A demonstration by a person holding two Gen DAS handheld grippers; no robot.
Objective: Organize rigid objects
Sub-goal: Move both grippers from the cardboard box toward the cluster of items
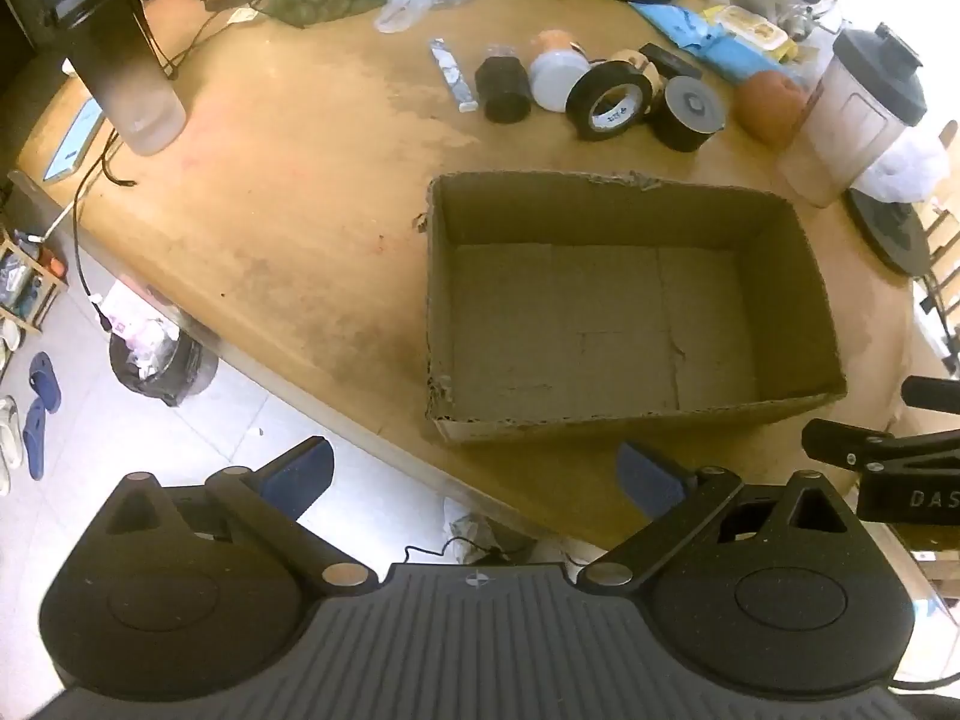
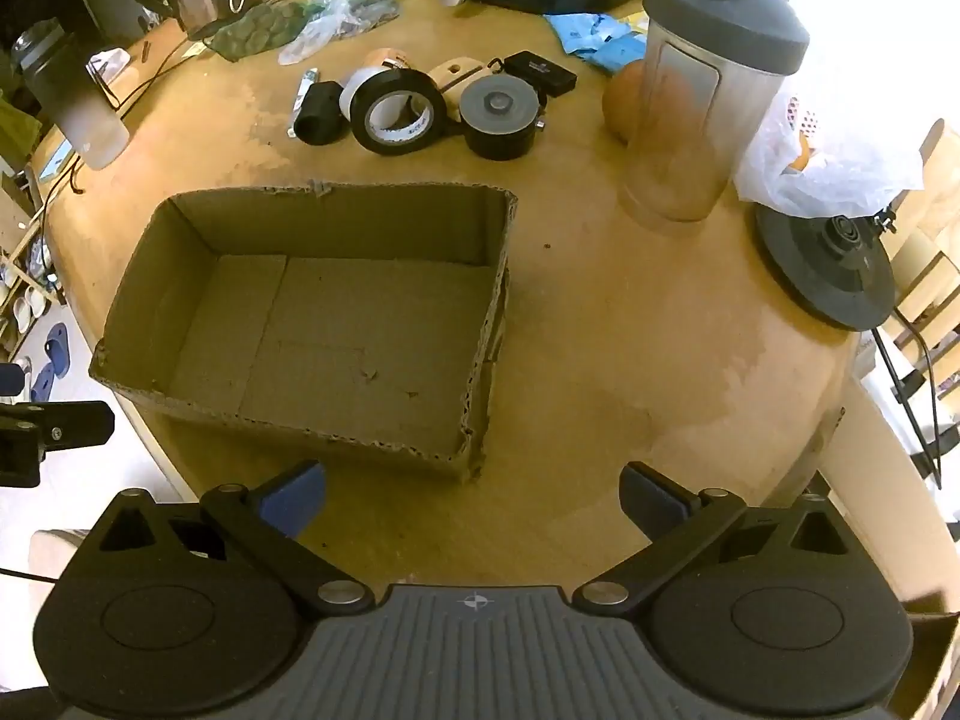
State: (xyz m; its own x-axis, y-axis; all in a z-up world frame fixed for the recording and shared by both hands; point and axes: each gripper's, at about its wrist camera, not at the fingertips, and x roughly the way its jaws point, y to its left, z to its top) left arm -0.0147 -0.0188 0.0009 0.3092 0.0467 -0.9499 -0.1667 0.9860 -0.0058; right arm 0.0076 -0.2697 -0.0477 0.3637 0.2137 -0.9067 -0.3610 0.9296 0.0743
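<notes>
My left gripper (image 1: 474,474) hangs with jaws wide apart, nothing between them, near the cardboard box (image 1: 600,420). Beyond the box sit a tape roll (image 1: 609,99) and black canister (image 1: 687,111). My right gripper (image 2: 471,495) likewise gapes unladen.

Materials, mostly matt:
Rough corrugated cardboard box (image 2: 180,306) with torn edges; worn wooden table (image 2: 600,360); glossy black tape roll (image 2: 399,111); translucent plastic shaker (image 2: 702,108), upper right.
</notes>
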